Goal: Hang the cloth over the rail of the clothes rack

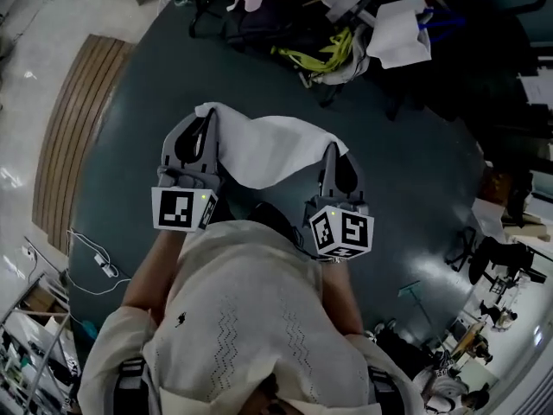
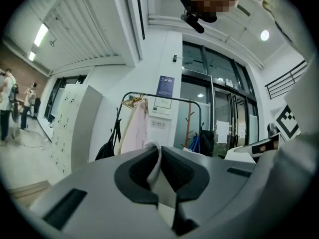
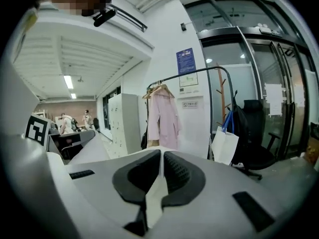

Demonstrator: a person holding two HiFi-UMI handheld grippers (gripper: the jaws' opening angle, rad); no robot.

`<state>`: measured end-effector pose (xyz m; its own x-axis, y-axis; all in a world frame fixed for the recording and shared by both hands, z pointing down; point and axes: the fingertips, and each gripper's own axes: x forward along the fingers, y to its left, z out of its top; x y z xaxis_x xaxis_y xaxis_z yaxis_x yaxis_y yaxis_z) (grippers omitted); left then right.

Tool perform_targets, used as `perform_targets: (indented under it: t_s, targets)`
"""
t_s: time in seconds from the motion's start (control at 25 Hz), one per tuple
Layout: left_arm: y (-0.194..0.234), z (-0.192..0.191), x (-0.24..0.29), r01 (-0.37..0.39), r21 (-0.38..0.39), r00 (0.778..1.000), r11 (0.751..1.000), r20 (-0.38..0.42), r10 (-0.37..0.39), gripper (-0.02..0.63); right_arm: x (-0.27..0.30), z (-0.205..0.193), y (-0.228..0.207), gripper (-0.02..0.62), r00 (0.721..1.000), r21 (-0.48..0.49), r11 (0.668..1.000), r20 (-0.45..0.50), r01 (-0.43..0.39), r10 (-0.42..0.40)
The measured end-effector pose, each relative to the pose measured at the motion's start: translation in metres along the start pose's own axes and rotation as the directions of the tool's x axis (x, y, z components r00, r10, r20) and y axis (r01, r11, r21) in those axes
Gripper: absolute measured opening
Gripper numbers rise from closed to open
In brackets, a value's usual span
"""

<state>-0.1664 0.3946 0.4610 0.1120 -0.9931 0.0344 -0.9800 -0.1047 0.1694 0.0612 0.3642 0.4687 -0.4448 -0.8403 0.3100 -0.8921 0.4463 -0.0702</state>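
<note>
In the head view a white cloth hangs stretched between my two grippers above the dark floor. My left gripper is shut on the cloth's left corner, and my right gripper is shut on its right edge. The left gripper view shows a strip of the cloth pinched between the black pads of the left gripper. A thin fold of the cloth sits between the jaws of the right gripper. The black clothes rack stands ahead by the white pillar, its rail arched, with a pink garment on a hanger.
A white bag and a black office chair stand right of the rack. A wooden coat stand is behind it. White lockers line the left wall, with people beyond. Desks and cables ring the dark floor.
</note>
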Motion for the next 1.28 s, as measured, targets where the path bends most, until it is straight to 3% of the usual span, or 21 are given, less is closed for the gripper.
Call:
perform_targets:
  t_s: [0.24, 0.4, 0.56, 0.88, 1.28]
  targets:
    - [0.042, 0.026, 0.062, 0.124, -0.014, 0.992, 0.992, 0.035, -0.123, 0.026, 0.034, 0.023, 0.014, 0.023, 0.991, 0.036, 0.992, 0.045, 0.124, -0.126]
    - [0.044, 0.029, 0.102, 0.193, -0.016, 0.981, 0.981, 0.030, -0.193, 0.026, 0.048, 0.030, -0.004, 0.023, 0.975, 0.068, 0.975, 0.055, 0.211, -0.215]
    - [0.034, 0.025, 0.147, 0.236, 0.008, 0.972, 0.972, 0.002, -0.236, 0.026, 0.078, 0.035, -0.037, 0.023, 0.965, 0.090, 0.965, 0.068, 0.245, -0.252]
    - [0.038, 0.022, 0.263, 0.193, 0.059, 0.981, 0.979, -0.039, -0.191, 0.026, 0.192, 0.047, -0.118, 0.023, 0.971, 0.164, 0.962, 0.065, 0.219, -0.232]
    - [0.015, 0.037, 0.459, 0.125, 0.093, 0.992, 0.988, -0.006, -0.125, 0.026, 0.342, 0.125, -0.233, 0.023, 0.990, 0.123, 0.987, 0.084, 0.104, -0.115]
